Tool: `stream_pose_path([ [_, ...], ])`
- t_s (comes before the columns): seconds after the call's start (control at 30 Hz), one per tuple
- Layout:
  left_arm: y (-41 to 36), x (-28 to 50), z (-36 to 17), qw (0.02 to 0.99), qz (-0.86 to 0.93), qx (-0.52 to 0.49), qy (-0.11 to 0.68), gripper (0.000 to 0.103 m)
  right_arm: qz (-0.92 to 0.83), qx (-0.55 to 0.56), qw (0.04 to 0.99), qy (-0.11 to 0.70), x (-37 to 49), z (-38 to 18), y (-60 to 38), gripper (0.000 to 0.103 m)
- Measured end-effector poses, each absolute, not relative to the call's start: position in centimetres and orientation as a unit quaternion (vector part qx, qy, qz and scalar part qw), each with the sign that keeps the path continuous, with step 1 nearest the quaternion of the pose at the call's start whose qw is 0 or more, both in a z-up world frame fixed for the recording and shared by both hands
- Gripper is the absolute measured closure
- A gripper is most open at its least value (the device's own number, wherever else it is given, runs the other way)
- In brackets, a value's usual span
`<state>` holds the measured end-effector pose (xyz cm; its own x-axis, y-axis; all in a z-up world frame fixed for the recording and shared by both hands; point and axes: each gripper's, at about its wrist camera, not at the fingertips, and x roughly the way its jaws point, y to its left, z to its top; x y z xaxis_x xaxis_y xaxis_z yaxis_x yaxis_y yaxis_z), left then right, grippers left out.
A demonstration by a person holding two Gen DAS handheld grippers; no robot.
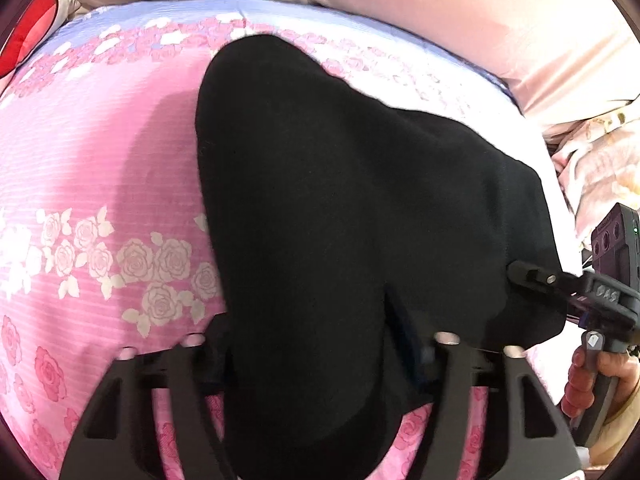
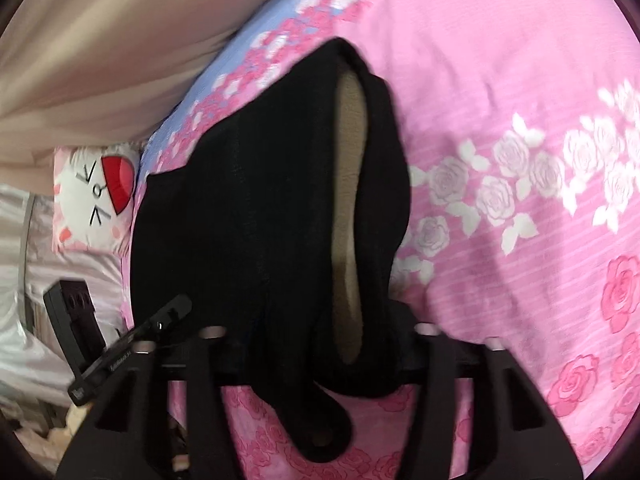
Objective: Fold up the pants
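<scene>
the black pants (image 1: 360, 200) lie on a bed covered by a pink rose-print bedsheet (image 1: 100, 184), whose far edge turns to a pale blue band. in the left wrist view the left gripper (image 1: 320, 344) has a thick bunch of the pants between its two fingers, cloth filling the gap and spilling down past them toward the camera; the jaws stand fairly wide, and whether the pads actually press the cloth cannot be told. the right gripper (image 2: 316, 332) likewise has the pants between its fingers, at an open end where a tan inner lining (image 2: 350, 208) shows inside the black cloth, and a lobe of fabric hangs below the fingers; its grip is just as unclear. a person's hand (image 1: 596, 380) holds the right gripper's handle at the right edge of the bed. a cat-face pillow (image 2: 92, 196) sits beyond the sheet's far corner, beside a beige curtain (image 2: 100, 48).
</scene>
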<state>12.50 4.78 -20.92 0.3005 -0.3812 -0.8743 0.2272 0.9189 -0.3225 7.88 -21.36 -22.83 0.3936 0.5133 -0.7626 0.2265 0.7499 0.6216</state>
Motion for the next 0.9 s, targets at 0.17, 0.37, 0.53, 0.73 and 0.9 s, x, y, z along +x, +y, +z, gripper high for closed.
stream_pose_path([
  [0.17, 3.1, 12.5, -22.1, 0.807, -0.186, -0.059, 0.558, 0.005, 0.109, 0.355, 0.759, 0.535, 8.5, -23.1, -21.0, 0.010],
  [0.37, 4.1, 13.0, -21.4, 0.798, -0.194, -0.096, 0.563, 0.035, 0.119, 0.337, 0.759, 0.544, 8.1, -22.7, -21.1, 0.063],
  [0.53, 4.6, 12.3, -19.5, 0.788, -0.223, -0.110, 0.564, 0.065, 0.142, 0.344, 0.764, 0.527, 7.2, -20.7, -20.6, 0.069],
  [0.73, 6.4, 9.3, -17.1, 0.749, -0.268, -0.147, 0.587, 0.068, 0.168, 0.349, 0.745, 0.543, 3.3, -18.1, -20.7, 0.069],
  [0.9, 6.8, 5.2, -15.0, 0.722, -0.292, -0.146, 0.610, 0.069, 0.190, 0.342, 0.728, 0.564, -0.6, -16.5, -20.9, 0.069],
])
